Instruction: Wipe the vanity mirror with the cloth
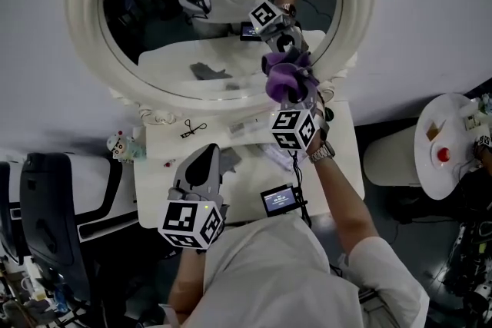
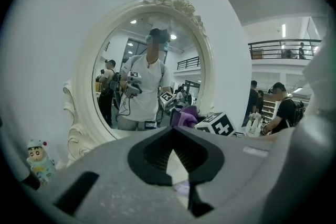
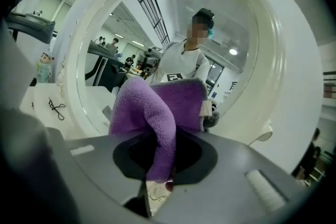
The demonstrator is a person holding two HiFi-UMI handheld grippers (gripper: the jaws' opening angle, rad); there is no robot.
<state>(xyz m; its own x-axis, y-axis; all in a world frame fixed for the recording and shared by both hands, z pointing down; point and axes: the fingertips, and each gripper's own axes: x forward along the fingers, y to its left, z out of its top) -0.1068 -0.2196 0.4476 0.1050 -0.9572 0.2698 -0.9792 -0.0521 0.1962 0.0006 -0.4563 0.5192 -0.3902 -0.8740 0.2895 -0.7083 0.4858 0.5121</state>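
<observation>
Vanity top (image 1: 157, 188): figurine (image 1: 117, 144), monitor (image 1: 278, 200); cloth (image 1: 286, 77) at mirror (image 1: 81, 19).

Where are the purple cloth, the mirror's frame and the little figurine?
purple cloth (image 3: 157, 107): right gripper view, on its folded middle.
mirror's frame (image 1: 83, 4): head view, on the left rim.
figurine (image 2: 40, 159): left gripper view, on its body.

R claw (image 1: 295, 94) w/ purple cloth (image 1: 285, 77) at mirror (image 1: 157, 38), lower right; L claw (image 1: 205, 153) over table (image 1: 342, 159).

Purple cloth (image 1: 286, 77) (fleecy) against oval mirror (image 1: 223, 50)
</observation>
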